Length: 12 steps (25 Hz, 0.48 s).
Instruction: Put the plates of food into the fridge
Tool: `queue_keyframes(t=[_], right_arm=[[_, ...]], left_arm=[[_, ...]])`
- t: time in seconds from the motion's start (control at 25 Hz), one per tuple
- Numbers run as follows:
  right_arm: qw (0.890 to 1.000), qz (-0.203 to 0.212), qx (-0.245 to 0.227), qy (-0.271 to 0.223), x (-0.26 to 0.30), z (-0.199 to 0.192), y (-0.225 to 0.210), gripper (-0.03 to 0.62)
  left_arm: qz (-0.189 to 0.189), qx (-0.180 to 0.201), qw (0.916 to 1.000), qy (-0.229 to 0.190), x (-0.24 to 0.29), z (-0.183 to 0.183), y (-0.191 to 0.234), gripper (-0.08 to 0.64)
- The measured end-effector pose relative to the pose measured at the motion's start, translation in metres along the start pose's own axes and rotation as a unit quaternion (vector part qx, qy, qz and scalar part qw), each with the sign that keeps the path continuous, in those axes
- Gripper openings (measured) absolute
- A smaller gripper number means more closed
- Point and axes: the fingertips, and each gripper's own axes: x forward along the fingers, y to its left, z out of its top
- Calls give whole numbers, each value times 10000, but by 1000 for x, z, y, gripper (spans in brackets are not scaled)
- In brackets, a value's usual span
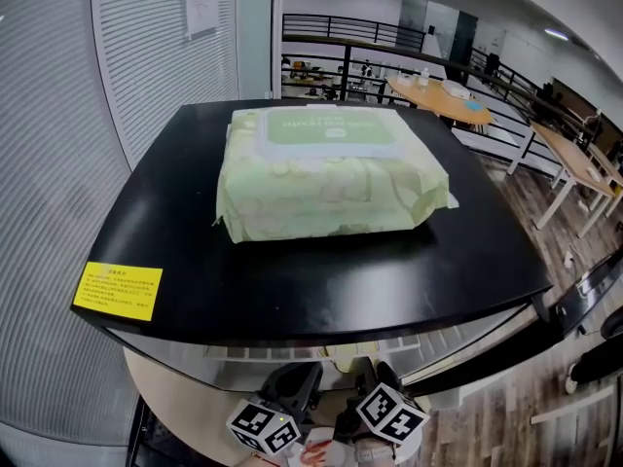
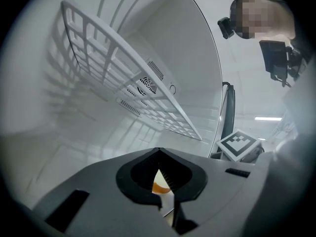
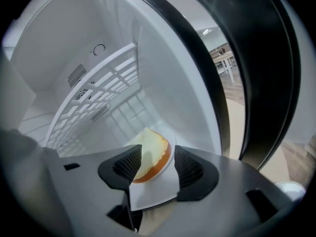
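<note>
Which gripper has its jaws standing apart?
The right gripper, jaws wide either side of the white square plate of yellow cake; the left gripper's jaw tips meet.

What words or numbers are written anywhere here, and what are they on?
No text reads clearly.
Pack of wipes: white print on the green label, too blurred.
Yellow sticker on the black top: print too small.
Sheet of paper on the wall: too small.
Marker cubes: only black-and-white squares, no words.

A pale green soft wipes pack, faintly patterned; glossy black fridge top with yellow rectangular sticker; white round plate bearing pale yellow, orange-edged cake slice.
</note>
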Motion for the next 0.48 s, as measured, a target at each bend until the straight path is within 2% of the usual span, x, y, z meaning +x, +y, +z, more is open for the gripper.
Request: queue_keyframes(t=[0.16,0.4,0.44,0.48], right_arm=[[9954,270,-909,-158,-13,0,19,190],[9774,908,-1870,-386,-43,-13,58,187],[9741,998,-1982,-446,-49,-14,64,169],[9707,1102,-2073,-520,-55,-15,69,126]], left_arm=[[2,33,10000,14,-5,1,0,6],[-24,101,9999,18,-20,8,-2,6],[-27,111,9999,10,-23,10,-2,6],[-27,117,9999,2,-27,12,-2,6]])
